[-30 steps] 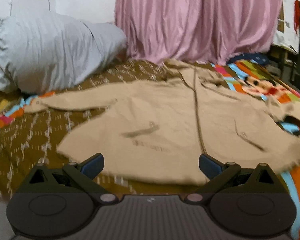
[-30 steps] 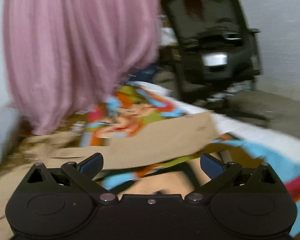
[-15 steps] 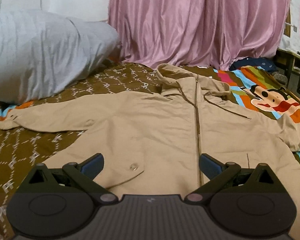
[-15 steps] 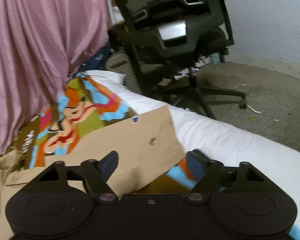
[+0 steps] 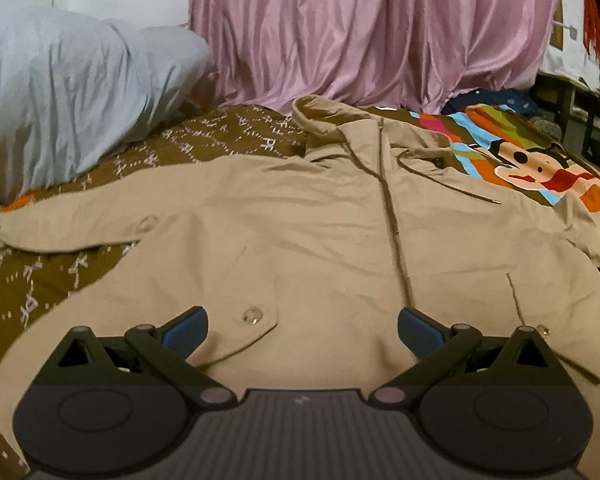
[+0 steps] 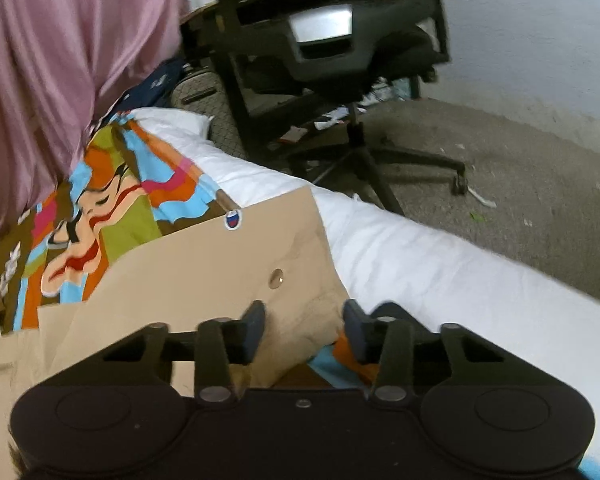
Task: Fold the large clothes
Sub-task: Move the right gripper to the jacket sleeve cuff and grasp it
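Tan hooded jacket [image 5: 300,240] lies spread flat on the bed [image 6: 440,264], left gripper [image 5: 302,330] released wide above its hem, right gripper [image 6: 304,328] just been closing, cuff edge (snap button nearby) between jaws, pads not yet pressing.

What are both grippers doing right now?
Left gripper: open, over the jacket, holding nothing.
Right gripper: jaws have just been closing, sleeve cuff between them, not yet pinched.
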`<state>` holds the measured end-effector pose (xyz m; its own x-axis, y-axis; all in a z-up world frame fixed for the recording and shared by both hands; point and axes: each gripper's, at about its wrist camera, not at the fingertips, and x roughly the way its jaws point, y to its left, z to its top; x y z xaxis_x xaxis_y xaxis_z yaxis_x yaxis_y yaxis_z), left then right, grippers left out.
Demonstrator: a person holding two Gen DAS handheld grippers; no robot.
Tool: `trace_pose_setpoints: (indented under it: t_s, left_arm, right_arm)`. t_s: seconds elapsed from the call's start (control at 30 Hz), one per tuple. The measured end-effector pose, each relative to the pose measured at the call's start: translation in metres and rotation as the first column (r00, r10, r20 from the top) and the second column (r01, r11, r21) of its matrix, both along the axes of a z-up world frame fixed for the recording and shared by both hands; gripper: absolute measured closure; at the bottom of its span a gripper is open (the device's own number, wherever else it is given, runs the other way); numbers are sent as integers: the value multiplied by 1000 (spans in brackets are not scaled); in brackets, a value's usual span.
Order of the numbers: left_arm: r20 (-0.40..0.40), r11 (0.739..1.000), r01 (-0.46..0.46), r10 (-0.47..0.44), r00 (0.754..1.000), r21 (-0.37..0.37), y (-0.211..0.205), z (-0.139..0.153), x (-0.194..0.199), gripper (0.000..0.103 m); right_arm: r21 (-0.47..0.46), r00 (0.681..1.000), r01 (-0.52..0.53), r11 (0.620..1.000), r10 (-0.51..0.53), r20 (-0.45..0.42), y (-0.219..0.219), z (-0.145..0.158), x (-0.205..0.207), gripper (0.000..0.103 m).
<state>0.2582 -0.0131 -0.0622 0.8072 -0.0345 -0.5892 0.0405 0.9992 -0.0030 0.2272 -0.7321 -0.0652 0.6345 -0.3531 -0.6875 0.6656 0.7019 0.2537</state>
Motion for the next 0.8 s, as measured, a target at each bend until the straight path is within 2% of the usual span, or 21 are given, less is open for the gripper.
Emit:
trace_pose_setpoints:
  t_s: [0.1, 0.23, 0.4, 0.57, 0.63, 0.8]
  left_arm:
    - [-25, 1000, -5, 4, 1000, -29, 8, -4, 2, 0]
    - [-9, 998, -1, 0, 1000, -70, 15, -1, 2, 0]
    - [-30, 998, 9, -11, 999, -63, 13, -5, 3, 0]
    - [-11, 998, 22, -23, 1000, -51, 10, -3, 2, 0]
    - [-15, 998, 25, -26, 1000, -50, 9, -4, 3, 0]
    - [-15, 998, 24, -25, 1000, -59, 10, -2, 3, 0]
  right_arm:
    - [71, 999, 34, 997, -35, 22, -2, -1, -10, 67]
    - [152, 994, 73, 986, -85, 72, 6, 8, -29, 65]
    - [154, 995, 15, 988, -30, 99, 16, 17, -26, 58]
    - [180, 992, 112, 977, -120, 35, 8, -2, -5, 59]
    - [181, 988, 132, 975, -144, 52, 4, -6, 0, 59]
    - [170, 977, 203, 964, -211, 28, 3, -10, 17, 51]
